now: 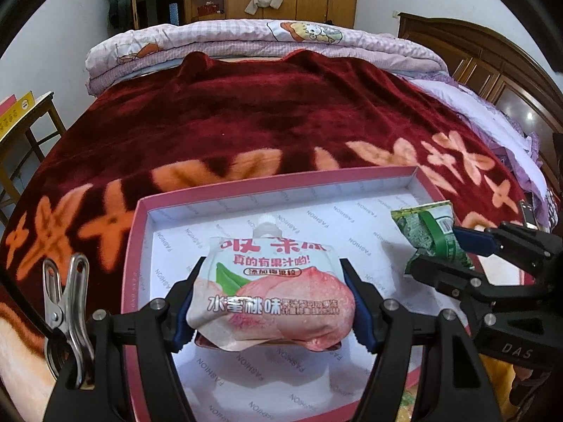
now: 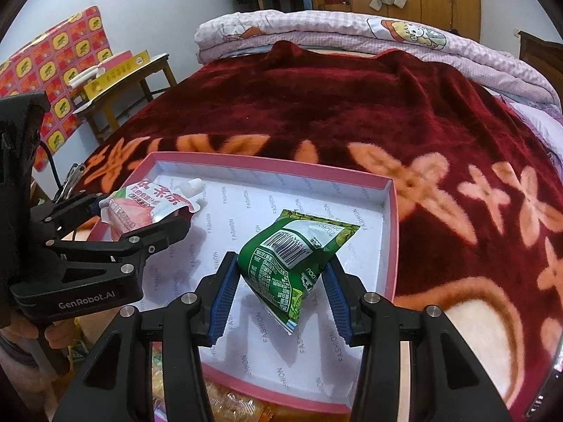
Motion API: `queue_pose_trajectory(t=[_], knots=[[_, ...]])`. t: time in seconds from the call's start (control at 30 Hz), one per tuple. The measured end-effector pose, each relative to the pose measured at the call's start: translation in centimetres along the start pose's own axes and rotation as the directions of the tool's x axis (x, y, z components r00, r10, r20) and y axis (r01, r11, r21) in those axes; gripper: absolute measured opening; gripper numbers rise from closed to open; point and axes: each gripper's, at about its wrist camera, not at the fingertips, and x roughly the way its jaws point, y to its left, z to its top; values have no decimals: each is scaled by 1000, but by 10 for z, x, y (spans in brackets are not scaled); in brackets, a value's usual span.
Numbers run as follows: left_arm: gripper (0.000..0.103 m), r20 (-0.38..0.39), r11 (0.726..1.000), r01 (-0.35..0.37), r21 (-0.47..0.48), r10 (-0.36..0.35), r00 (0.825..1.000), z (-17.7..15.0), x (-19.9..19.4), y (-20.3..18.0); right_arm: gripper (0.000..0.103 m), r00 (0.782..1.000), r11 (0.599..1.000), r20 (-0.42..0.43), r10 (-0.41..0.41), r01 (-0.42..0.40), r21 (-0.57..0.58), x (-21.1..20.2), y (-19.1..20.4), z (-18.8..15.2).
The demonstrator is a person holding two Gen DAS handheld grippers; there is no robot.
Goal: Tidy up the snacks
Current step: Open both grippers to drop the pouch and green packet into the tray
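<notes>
A shallow pink box [image 1: 246, 184] with white lining lies on the red bed blanket; it also shows in the right wrist view [image 2: 267, 165]. My left gripper [image 1: 272, 304] is shut on a white and pink peach jelly pouch [image 1: 274, 295] and holds it above the box's left part; the pouch also shows in the right wrist view [image 2: 140, 207]. My right gripper [image 2: 281, 292] is shut on a green snack packet [image 2: 292, 260] above the box's right part. The packet also shows at the right of the left wrist view [image 1: 431, 235].
The red flowered blanket [image 1: 264, 119] covers the bed, with folded pink quilts [image 1: 246, 45] at the far end. A wooden stool with yellow boxes [image 2: 119, 77] stands left of the bed. More snack packets [image 2: 232, 404] lie below the box's near edge.
</notes>
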Motion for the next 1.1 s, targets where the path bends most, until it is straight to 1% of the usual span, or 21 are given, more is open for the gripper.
queue_pose_trajectory(t=[0.3,0.37,0.4,0.43,0.47,0.63,0.73,1.1], knots=[[74,-35,1000,-3,-6,2,999,2,11,-3,50,1000,1000,-10,-1,1,24,7,-5,0],[74,-39,1000,-8,0,8,999,3,12,-4,58,1000,1000,-4,-5,5,28,5,-6,0],[74,-41,1000,-10,4,10,999,2,13,-5,68,1000,1000,0,-5,5,28,5,-5,0],[75,-41,1000,-12,7,13,999,2,12,-6,74,1000,1000,6,-5,5,27,3,-5,0],[75,-40,1000,-13,10,13,999,1,12,-6,75,1000,1000,16,-7,6,24,1,-4,0],[76,-22,1000,-6,15,7,1000,-2,5,-7,76,999,1000,34,-8,8,10,-6,0,0],[81,-21,1000,-5,16,5,1000,-3,1,-7,76,999,1000,40,-3,3,7,-10,3,-1],[81,1,1000,18,24,-18,1000,-8,-31,-9,76,997,999,66,26,-29,35,-32,9,-11]])
